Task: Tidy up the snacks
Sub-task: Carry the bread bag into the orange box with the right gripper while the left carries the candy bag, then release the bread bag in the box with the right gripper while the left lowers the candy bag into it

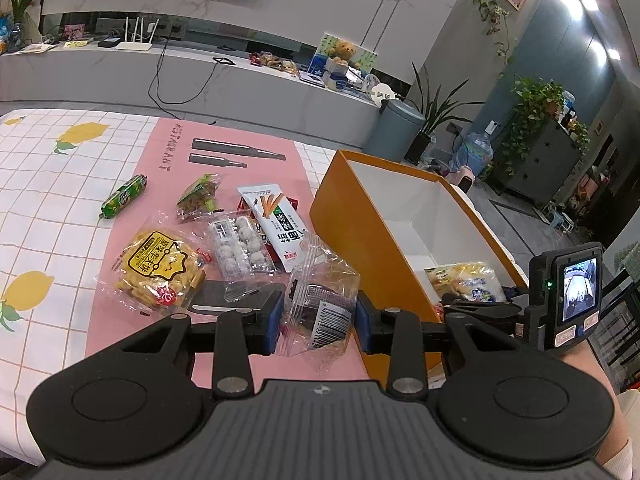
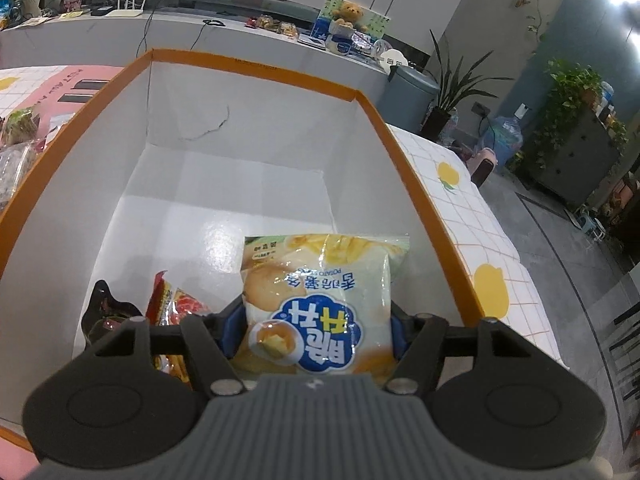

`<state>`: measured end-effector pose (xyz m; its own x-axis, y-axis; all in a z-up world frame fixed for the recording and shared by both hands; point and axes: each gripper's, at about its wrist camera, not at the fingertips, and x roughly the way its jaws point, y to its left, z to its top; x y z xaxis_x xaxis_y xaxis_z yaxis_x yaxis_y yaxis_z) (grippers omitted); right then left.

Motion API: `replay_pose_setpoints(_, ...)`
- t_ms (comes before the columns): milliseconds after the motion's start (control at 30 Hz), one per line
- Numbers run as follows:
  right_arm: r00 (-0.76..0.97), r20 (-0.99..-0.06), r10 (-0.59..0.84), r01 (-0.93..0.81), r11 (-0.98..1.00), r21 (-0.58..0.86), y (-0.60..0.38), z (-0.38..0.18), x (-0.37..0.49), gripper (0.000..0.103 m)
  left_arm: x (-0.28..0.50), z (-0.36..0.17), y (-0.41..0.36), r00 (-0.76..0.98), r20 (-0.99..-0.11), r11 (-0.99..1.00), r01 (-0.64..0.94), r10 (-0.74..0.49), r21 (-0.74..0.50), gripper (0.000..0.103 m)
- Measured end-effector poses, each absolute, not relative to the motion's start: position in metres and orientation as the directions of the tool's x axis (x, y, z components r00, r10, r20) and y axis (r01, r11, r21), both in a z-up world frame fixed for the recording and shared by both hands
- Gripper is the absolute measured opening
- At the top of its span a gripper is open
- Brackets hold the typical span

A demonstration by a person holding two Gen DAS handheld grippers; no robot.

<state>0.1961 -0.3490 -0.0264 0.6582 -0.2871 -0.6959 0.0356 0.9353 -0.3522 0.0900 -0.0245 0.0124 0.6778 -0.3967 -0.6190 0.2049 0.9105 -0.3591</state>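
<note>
My left gripper is shut on a clear-wrapped snack with a barcode, held above the pink mat beside the orange box. My right gripper is inside the orange box, its jaws on both sides of a yellow potato chip bag that rests in the box. The chip bag and the right gripper also show in the left wrist view. A red and yellow snack packet and a dark packet lie at the box's near left.
On the pink mat lie a green sausage, a green-topped packet, a yellow cracker bag, a clear tray of white balls and a white stick-snack packet. The lemon-print tablecloth covers the table.
</note>
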Motion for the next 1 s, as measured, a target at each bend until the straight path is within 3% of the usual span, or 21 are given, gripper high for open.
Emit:
replay_pose_setpoints(67, 0.68, -0.673, -0.29, 0.033, 0.93, -0.367, -0.346, -0.023, 0.196, 0.089, 0.089, 0.011, -0.025, 0.678, -0.619, 0.91, 0.207, -0.397, -0.358, 0.041)
replay_pose_setpoints(433, 0.749, -0.624, -0.222, 0.048, 0.958, -0.284, -0.348, -0.004, 0.183, 0.093, 0.084, 0.013, -0.036, 0.67, -0.629, 0.916, 0.234, -0.394, -0.326, 0.041)
replay_pose_setpoints(767, 0.788, -0.612, -0.063, 0.075, 0.997, -0.006, -0.369, 0.013, 0.169, 0.097, 0.076, 0.031, -0.08, 0.688, -0.633, 0.935, 0.27, -0.355, -0.23, 0.041)
replay_pose_setpoints(1000, 0.813, -0.58, -0.056, 0.117, 0.991, 0.068, -0.385, 0.022, 0.162, 0.097, 0.084, 0.042, -0.123, 0.688, -0.629, 0.93, 0.31, -0.361, -0.196, 0.041)
